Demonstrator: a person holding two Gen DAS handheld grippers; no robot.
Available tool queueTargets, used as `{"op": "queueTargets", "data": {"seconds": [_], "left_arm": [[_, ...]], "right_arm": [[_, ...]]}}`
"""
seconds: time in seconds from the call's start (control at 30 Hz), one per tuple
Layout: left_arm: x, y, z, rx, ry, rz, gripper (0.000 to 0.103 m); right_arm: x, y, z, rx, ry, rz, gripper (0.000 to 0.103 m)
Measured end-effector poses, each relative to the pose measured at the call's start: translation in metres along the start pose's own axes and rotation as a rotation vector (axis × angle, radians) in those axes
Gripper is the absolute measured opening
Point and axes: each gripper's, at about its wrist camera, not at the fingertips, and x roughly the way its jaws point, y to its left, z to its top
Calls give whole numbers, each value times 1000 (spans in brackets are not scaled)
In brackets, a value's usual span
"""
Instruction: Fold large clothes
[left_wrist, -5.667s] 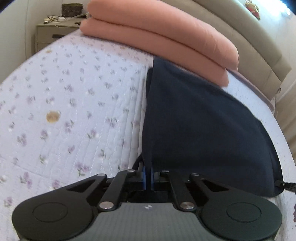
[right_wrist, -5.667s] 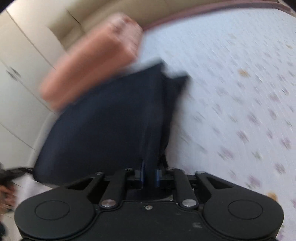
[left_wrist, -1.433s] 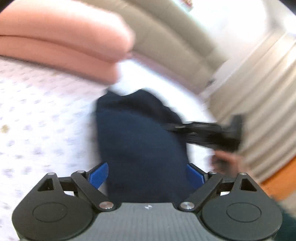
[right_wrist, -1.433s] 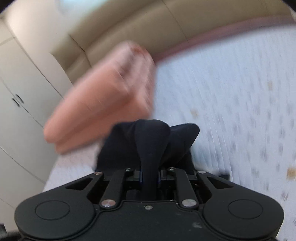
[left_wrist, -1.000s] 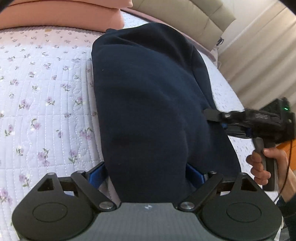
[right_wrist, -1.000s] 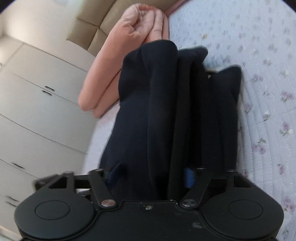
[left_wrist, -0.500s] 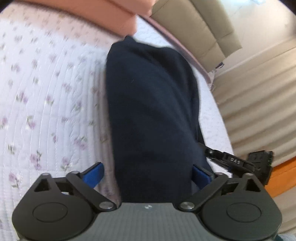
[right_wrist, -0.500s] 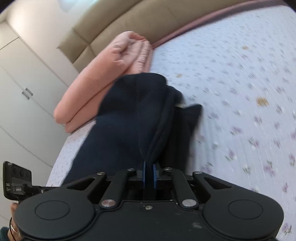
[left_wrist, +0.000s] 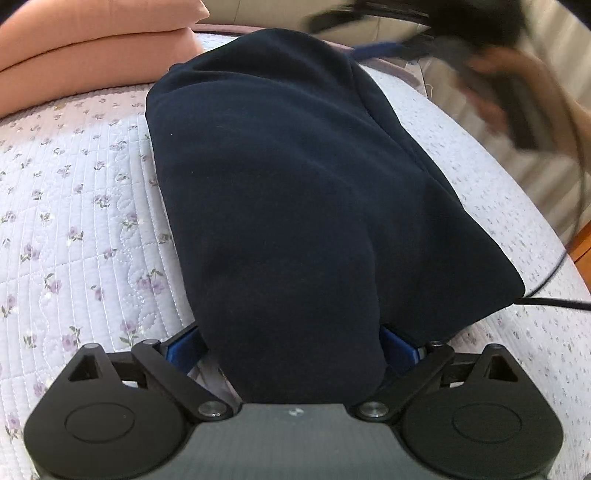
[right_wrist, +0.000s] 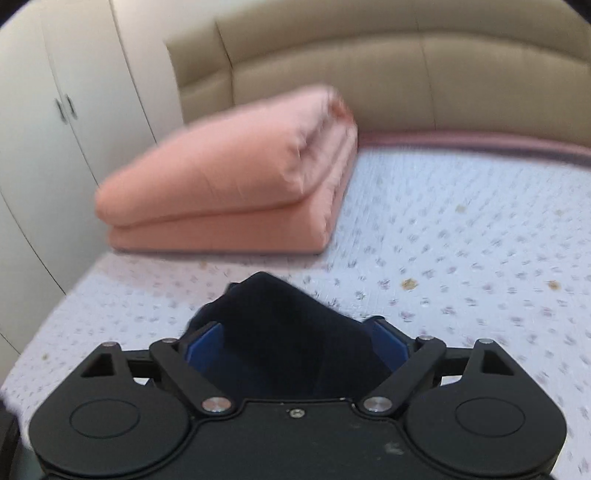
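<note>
A: The navy garment (left_wrist: 288, 192)?
B: Soft matt cloth, fleecy-looking.
A: And the bed cover (left_wrist: 74, 229)?
B: Quilted stitched cotton, floral print. The blanket (right_wrist: 229, 199) looks smooth; the headboard (right_wrist: 369, 74), padded leatherette.

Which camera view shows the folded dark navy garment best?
The left wrist view: the dark navy garment lies there almost whole on the floral bedspread, sharp. The right wrist view is blurred and shows only one end of it, between its blue pads.

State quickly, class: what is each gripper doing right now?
Left gripper: closing slightly, fingers wide, navy garment between them, no clamp visible.
Right gripper: opening, fingers wide; a garment fold lies between them, not pinched.
</note>
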Motion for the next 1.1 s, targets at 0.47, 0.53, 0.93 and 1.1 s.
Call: {"op": "queueTargets", "data": {"seconds": [0.47, 0.53, 0.93, 1.1], "left_arm": [[-19, 4, -13, 3, -44, -45, 100], [-20, 5, -14, -2, -47, -49, 100], [-33, -10, -24, 16, -40, -11, 88], [-69, -8, -37, -28, -23, -23, 87]], "right_arm": [[78, 45, -2, -61, 72, -163, 3], [95, 32, -7, -63, 111, -258, 4], [-53, -16, -64, 355, 32, 0, 84], [-103, 0, -158, 337, 142, 3, 84]]}}
